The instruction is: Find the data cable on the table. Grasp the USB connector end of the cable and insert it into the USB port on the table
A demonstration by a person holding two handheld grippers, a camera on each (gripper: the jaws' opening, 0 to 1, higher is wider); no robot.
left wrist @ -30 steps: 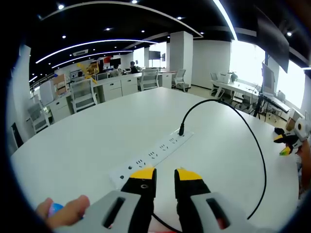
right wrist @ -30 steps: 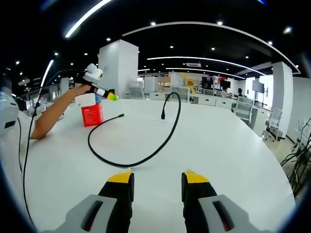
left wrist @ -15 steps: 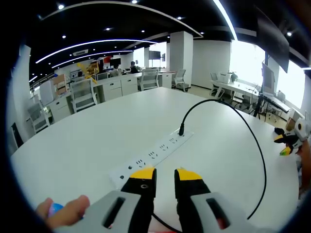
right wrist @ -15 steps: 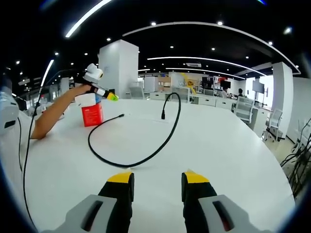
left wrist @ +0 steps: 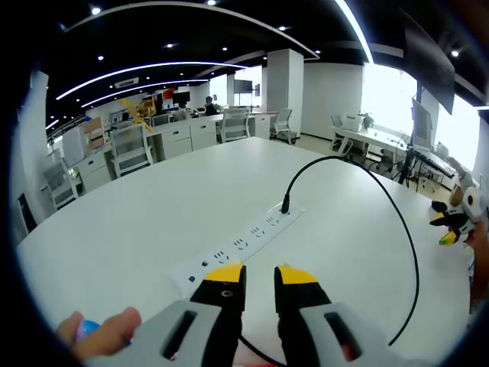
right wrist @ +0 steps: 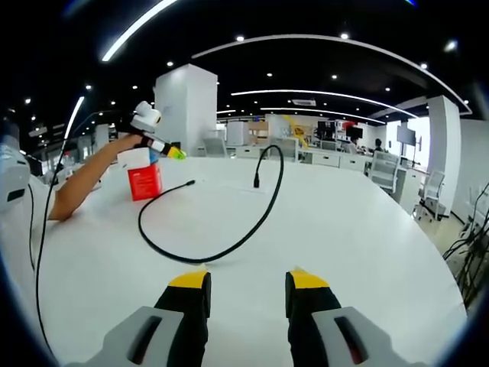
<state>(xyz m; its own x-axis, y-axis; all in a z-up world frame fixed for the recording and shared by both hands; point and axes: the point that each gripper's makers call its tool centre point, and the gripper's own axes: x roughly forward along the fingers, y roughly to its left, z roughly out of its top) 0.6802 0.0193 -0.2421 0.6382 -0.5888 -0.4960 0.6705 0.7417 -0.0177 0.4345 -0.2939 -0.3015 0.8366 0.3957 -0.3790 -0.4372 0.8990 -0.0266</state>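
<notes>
A black data cable [left wrist: 403,229] stands plugged by one end [left wrist: 285,205] into a white power strip [left wrist: 241,245] on the white table, then arcs right and back toward me. In the right gripper view the cable [right wrist: 221,256] loops across the table, and its free connector end [right wrist: 189,182] lies flat beside a red box [right wrist: 145,180]. My left gripper [left wrist: 260,274] hovers just short of the strip, jaws a little apart with nothing between them. My right gripper [right wrist: 248,281] stands open and empty, well short of the cable loop.
Another person's arm [right wrist: 84,180] reaches in at the left, holding a small gripper [right wrist: 151,131] above the red box; that gripper [left wrist: 454,218] sits at the table's right edge. A hand [left wrist: 99,332] shows at the lower left. Office desks and chairs [left wrist: 130,149] stand beyond the table.
</notes>
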